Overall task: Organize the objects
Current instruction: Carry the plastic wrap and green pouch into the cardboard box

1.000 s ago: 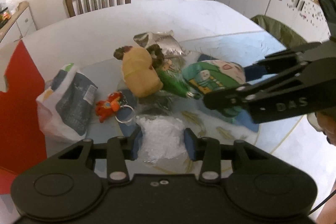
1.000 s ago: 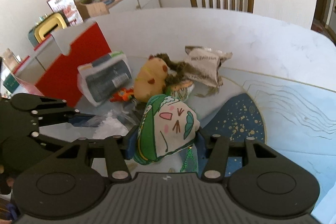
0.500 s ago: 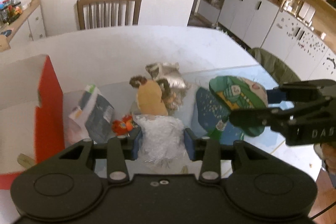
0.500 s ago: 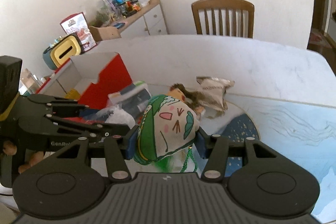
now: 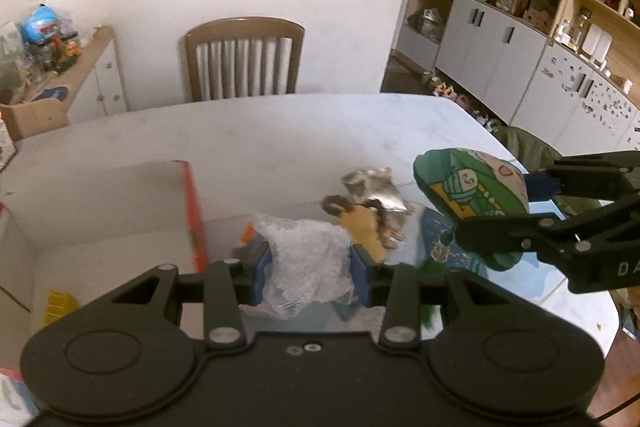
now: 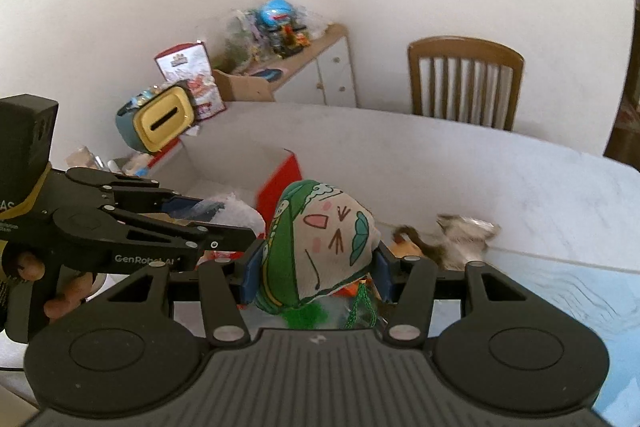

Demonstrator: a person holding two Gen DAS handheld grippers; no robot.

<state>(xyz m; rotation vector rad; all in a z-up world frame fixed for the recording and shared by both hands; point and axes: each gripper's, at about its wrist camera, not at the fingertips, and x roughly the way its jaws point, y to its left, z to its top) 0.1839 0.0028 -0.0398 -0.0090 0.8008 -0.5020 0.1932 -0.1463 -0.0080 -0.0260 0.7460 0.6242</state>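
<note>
My left gripper [image 5: 312, 273] is shut on a crumpled clear plastic bag [image 5: 308, 259], held in the air just right of the red-and-white box [image 5: 120, 203]. My right gripper [image 6: 316, 267] is shut on a green and beige plush pouch [image 6: 324, 239] with a drawn face and a green tassel; in the left wrist view the plush pouch [image 5: 472, 191] hangs above the table's right part. A yellow plush toy [image 5: 360, 223] and a silver foil packet [image 5: 372, 187] lie on the table behind the bag. The left gripper [image 6: 208, 215] appears at the left, above the box.
The open box holds a small yellow item [image 5: 60, 303]. A wooden chair [image 5: 244, 59] stands at the far side of the white table [image 5: 280, 131]. A blue mat [image 6: 560, 291] covers the near right. A sideboard [image 6: 304, 67] with toys stands at the left wall.
Both grippers have risen from the table with their loads. The left one with the plastic bag has moved left toward the box; the right one with the pouch follows the same way.
</note>
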